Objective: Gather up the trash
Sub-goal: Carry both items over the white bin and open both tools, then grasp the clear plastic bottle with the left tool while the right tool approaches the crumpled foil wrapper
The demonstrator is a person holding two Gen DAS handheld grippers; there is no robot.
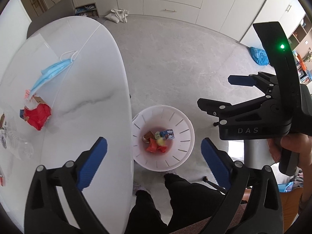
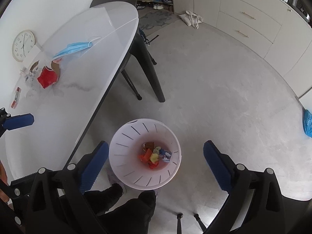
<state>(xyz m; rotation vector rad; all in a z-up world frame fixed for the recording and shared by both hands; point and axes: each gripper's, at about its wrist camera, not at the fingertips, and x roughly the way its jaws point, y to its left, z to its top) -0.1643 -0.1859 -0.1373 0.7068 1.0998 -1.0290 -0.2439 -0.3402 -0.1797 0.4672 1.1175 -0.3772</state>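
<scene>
A white slotted bin [image 1: 183,140] stands on the floor beside the white table [image 1: 87,89]; it also shows in the right wrist view [image 2: 124,156]. Several crumpled wrappers [image 1: 159,141] lie in its bottom. On the table lie a blue face mask [image 1: 53,72], a red crumpled wrapper [image 1: 38,116] and a clear plastic bottle [image 1: 16,143]. My left gripper [image 1: 154,159] is open and empty, above the table edge and bin. My right gripper [image 2: 155,160] is open and empty, high over the bin; it also shows in the left wrist view [image 1: 220,90].
A dark chair [image 2: 145,62] stands by the table's far edge. White cabinets [image 1: 173,0] line the far wall. A tote bag [image 1: 118,15] and a blue bag [image 1: 260,55] lie on the floor. The person's dark legs [image 1: 175,198] stand by the bin.
</scene>
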